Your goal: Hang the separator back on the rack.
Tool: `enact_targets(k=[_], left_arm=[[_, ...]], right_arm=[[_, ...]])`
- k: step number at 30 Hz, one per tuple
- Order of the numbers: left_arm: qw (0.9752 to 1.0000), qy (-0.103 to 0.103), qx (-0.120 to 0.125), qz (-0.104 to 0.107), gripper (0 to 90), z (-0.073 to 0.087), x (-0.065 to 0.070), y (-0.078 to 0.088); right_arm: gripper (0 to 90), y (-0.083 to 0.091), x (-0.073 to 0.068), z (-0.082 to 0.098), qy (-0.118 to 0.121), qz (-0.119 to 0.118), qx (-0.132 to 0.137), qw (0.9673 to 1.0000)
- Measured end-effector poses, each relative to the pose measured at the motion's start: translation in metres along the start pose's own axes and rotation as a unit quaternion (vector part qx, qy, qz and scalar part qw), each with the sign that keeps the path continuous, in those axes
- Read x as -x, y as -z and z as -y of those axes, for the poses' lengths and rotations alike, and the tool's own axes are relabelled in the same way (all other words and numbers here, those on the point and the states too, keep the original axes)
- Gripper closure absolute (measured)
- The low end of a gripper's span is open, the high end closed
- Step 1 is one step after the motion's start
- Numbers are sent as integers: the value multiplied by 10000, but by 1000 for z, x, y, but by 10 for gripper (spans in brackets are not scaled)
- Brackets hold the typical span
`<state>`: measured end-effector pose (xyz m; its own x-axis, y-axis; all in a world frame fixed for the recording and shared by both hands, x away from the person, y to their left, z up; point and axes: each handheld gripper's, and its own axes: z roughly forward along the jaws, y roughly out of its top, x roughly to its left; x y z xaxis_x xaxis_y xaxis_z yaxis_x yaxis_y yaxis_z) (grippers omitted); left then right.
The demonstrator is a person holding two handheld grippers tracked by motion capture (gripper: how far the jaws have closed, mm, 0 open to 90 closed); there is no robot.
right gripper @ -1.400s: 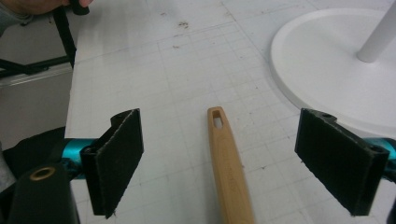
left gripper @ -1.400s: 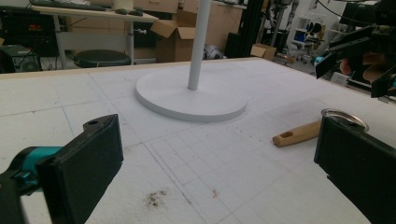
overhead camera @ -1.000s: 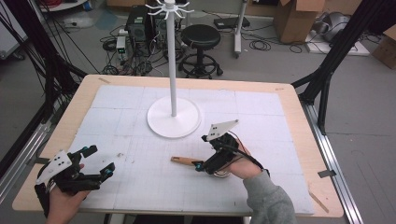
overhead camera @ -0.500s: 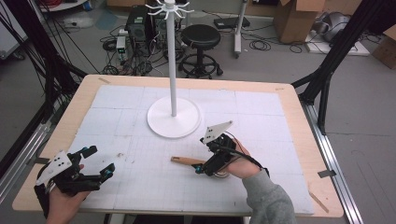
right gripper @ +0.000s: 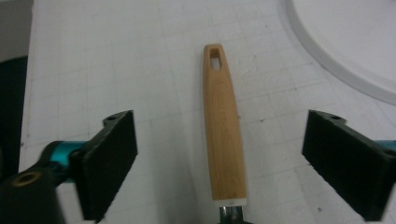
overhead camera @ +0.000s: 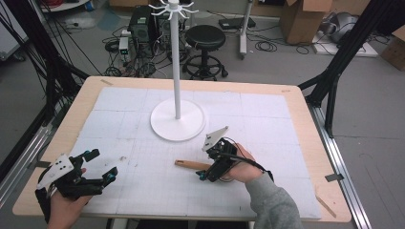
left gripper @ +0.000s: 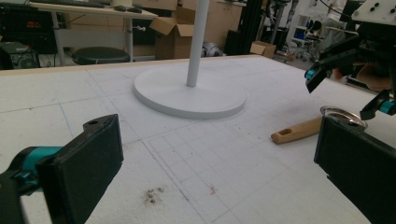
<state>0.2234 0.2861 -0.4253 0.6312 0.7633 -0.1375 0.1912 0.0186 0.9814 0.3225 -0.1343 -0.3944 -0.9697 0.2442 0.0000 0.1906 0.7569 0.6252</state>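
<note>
thing: small metal strainer with wooden handle [right gripper: 224, 135], centre of frame, flat on table [overhead camera: 296, 100] | right tool [right gripper: 233, 163]: jaws closing, astride handle, pads not touching | left tool [left gripper: 219, 163]: open, empty | handling: light, stiff; grip mid-handle

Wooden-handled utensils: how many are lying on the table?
1. The wooden-handled utensil lies on the white mat near the stand's base, between the right gripper's open jaws.

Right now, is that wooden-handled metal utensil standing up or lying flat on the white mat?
Lying flat. The wooden-handled metal utensil rests lengthwise on the white gridded mat, between the right gripper's open jaws, untouched.
</note>
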Motion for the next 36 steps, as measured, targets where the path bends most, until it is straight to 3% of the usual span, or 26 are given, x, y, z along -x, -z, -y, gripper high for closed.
enact_targets(k=[12, 26, 36], left_arm=[[10000, 33, -30, 7, 18, 1, 0, -2], [10000, 50, -28, 27, 18, 1, 0, -2], [10000, 54, -27, 19, 18, 1, -1, 0]], right_arm=[[240, -12, 8, -1, 26, -177, -565, 9982], [407, -18, 14, -4, -36, -338, -980, 9946], [479, -24, 18, -5, -56, -393, -1246, 9914]])
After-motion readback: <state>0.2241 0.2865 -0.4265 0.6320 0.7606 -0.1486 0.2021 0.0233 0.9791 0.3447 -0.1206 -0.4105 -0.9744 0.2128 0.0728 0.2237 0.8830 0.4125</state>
